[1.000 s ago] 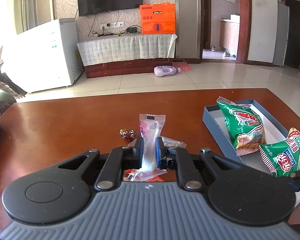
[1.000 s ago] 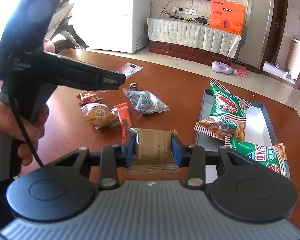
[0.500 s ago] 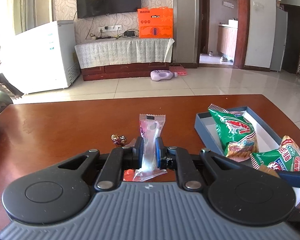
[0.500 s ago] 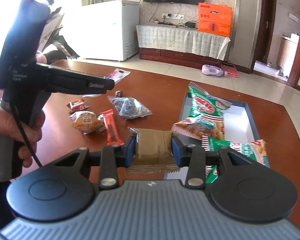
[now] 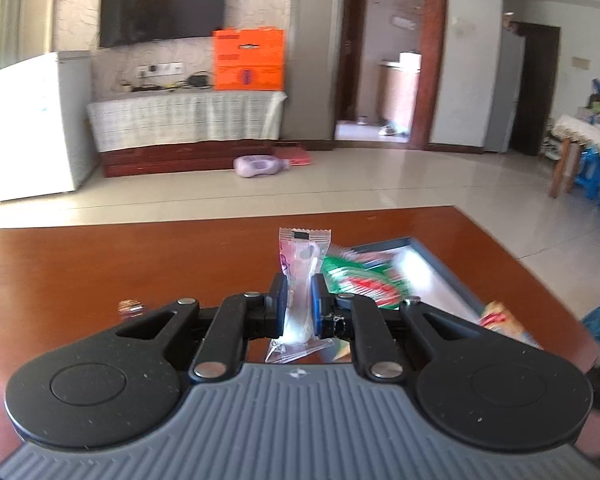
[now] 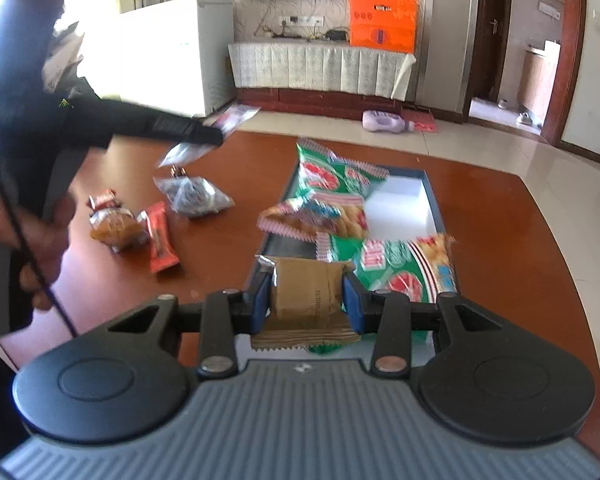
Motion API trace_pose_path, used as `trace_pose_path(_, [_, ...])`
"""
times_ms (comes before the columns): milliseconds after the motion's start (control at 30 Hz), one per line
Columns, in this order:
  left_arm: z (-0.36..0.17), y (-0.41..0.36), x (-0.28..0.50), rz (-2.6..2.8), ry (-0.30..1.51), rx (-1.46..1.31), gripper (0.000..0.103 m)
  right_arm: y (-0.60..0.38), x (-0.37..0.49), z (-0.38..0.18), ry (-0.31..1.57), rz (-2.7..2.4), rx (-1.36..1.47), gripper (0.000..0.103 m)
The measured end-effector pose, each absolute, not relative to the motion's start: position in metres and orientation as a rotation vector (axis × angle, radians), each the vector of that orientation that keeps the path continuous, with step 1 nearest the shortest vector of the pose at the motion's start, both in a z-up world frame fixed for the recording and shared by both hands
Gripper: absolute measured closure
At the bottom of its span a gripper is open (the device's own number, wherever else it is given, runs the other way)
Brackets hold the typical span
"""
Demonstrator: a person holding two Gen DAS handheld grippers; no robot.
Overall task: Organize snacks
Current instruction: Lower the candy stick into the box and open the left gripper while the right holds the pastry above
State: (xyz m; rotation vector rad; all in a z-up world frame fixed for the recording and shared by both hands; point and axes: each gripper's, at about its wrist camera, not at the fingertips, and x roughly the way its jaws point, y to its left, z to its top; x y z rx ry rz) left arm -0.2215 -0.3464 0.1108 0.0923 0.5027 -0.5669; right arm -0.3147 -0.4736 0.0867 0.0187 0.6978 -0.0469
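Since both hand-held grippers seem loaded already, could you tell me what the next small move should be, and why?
Probably lower the right hand-held gripper a little over the blue box and release. It is shut on the brown snack packet, which hangs over the box's near end beside the green snack bags. The left hand-held gripper, shut on a clear pink-topped packet, could follow.

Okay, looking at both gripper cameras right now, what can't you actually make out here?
- Left wrist view: the green snack bags in the blue box are smeared by motion blur.
- Right wrist view: print on the brown packet is too small to read.
- Right wrist view: the box's near end is hidden behind the right hand-held gripper.
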Motion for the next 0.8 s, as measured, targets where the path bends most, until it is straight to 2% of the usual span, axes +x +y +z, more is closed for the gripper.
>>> trace_pose_path(467, [0.085,-0.469,-0.205,-0.881,0.534,0.105,0.088,-0.482,-0.306,0.066,0.766,-0.021,-0.024,0.062])
trace_pose_path(800, [0.057,-0.509,-0.177,-0.908,0.611,0.107,0.088,-0.478,-0.304,0.063,0.778,-0.016,-0.059,0.062])
